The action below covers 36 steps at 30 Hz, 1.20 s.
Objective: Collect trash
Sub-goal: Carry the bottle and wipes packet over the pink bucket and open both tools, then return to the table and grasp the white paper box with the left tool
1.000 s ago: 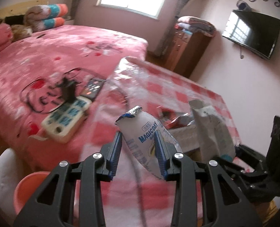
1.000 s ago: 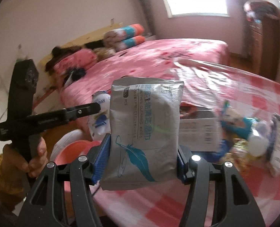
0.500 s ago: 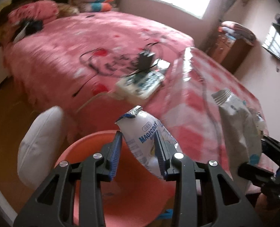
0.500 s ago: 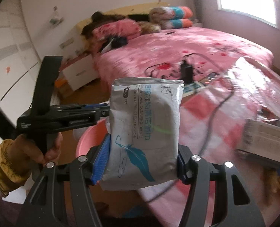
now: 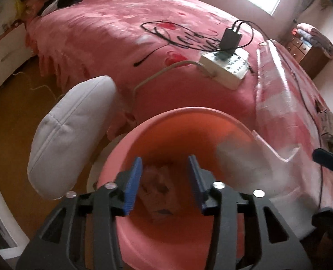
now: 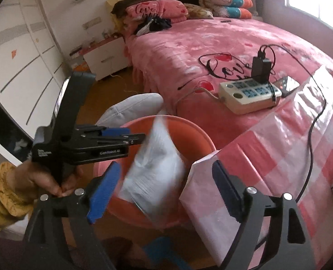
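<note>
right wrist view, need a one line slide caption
Right gripper, jaws just opened, drops a silver packet into the pink bin beside the bed.

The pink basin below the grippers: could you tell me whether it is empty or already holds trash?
Not empty: the pink basin holds a wrapper on its bottom, and a blurred silver packet is dropping in.

A basin (image 5: 157, 121) stands on the floor between a cushion (image 5: 71, 130) on its left and the corner of a table (image 6: 279, 153) on its right, with a bed (image 5: 126, 38) behind it. A small packet (image 5: 159, 193) lies in the basin's bottom, and a larger pouch (image 6: 155, 168) is over the basin's right part, partly blurred. On the bed's near corner sits a power strip (image 6: 249, 96) with an adapter (image 6: 261, 67) plugged into it. Pillows (image 6: 157, 11) are piled at the bed's far end.
</note>
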Available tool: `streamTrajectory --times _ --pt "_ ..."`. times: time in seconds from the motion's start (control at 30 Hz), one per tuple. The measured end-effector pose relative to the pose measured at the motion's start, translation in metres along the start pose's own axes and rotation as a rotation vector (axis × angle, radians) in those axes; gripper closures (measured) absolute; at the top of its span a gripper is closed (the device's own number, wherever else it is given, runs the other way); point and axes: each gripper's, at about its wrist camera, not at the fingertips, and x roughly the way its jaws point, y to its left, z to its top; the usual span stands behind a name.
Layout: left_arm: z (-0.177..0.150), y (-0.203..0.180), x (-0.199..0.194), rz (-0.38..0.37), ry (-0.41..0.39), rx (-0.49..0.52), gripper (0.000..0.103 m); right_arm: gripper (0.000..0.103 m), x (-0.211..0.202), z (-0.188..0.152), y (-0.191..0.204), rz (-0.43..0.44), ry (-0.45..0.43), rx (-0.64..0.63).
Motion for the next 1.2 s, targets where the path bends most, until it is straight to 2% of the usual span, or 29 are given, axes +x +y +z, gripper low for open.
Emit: streamTrajectory --times 0.1,0.17,0.3,0.47,0.87,1.2 --pt "-0.001 0.0 0.0 0.01 -0.009 0.018 0.047 0.014 -0.012 -0.003 -0.008 -0.001 -0.044 0.039" --pt "-0.001 -0.002 -0.002 0.013 -0.018 0.025 0.042 0.013 -0.025 -0.006 -0.017 -0.008 -0.088 0.075" --pt "0.001 -0.013 -0.013 0.065 -0.078 0.079 0.031 0.012 -0.045 -0.013 -0.03 -0.036 -0.143 0.121" --pt "0.007 -0.026 -0.028 0.084 -0.134 0.118 0.026 0.011 -0.062 -0.024 -0.046 -0.052 -0.191 0.177" --pt "0.019 -0.07 -0.05 -0.008 -0.2 0.159 0.026 0.011 -0.096 -0.048 -0.079 -0.117 -0.308 0.254" --pt "0.023 -0.146 -0.068 -0.051 -0.25 0.322 0.026 0.011 -0.127 -0.068 -0.107 -0.171 -0.385 0.328"
